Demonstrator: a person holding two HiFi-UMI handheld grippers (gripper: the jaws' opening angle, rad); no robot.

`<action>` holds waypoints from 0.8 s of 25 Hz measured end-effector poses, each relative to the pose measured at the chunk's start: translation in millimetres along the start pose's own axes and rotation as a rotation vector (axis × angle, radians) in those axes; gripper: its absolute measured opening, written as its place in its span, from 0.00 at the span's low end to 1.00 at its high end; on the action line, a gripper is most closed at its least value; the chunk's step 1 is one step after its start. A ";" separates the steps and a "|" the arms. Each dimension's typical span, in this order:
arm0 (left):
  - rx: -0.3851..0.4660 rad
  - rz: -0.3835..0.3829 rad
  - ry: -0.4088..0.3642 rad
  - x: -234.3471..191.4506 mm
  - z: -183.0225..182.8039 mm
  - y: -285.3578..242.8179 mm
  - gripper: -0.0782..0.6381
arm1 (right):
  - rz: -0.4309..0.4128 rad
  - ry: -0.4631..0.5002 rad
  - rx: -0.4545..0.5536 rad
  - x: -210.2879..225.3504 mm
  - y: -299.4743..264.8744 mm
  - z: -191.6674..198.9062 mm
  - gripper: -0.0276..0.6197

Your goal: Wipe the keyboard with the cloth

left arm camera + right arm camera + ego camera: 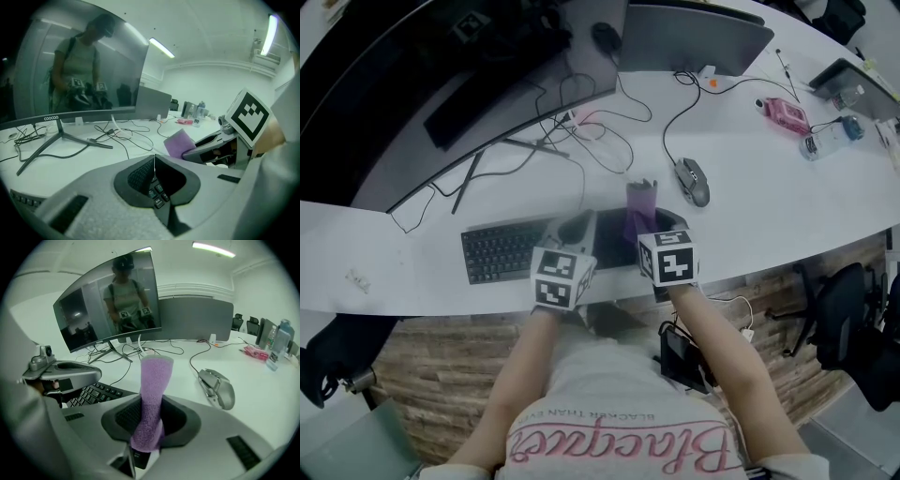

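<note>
A black keyboard point(502, 249) lies near the front edge of the white desk, and its keys point(93, 393) show left of the right gripper. My right gripper point(639, 223) is shut on a purple cloth point(151, 401), which stands up from the jaws over the keyboard's right end point(641, 208). In the left gripper view that cloth point(178, 143) appears to the right. My left gripper point(578, 225) hovers over the keyboard's middle with its jaws closed and nothing between them; a few keys point(156, 193) show below.
A grey mouse point(694, 180) with a cable lies right of the keyboard. A curved monitor point(441, 84) on a stand and loose cables point(581, 131) fill the back left. A laptop point(689, 37), a pink pack point(786, 114) and a bottle point(830, 136) sit further back right.
</note>
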State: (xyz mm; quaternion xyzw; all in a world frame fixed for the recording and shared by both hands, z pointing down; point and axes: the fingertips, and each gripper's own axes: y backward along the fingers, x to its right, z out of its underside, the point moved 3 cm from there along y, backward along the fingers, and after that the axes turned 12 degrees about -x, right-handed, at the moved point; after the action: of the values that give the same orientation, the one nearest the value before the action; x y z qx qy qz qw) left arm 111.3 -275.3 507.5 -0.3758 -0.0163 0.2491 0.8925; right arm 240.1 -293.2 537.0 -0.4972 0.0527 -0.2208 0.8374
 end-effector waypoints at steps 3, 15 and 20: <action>0.005 0.022 -0.028 8.5 -4.7 -0.3 0.12 | 0.038 0.002 0.004 8.2 4.0 3.0 0.18; 0.012 0.057 -0.075 6.9 -1.8 24.0 0.12 | 0.185 -0.053 0.024 24.2 29.6 11.0 0.18; 0.040 0.052 -0.078 -9.2 -3.1 47.3 0.12 | 0.164 -0.130 0.100 4.2 56.5 0.7 0.18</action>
State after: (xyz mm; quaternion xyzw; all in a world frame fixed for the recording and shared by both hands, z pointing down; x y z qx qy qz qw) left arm 83.5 -253.5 474.6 -0.3481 -0.0362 0.2867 0.8918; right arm 262.0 -271.3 489.5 -0.4622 0.0278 -0.1210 0.8781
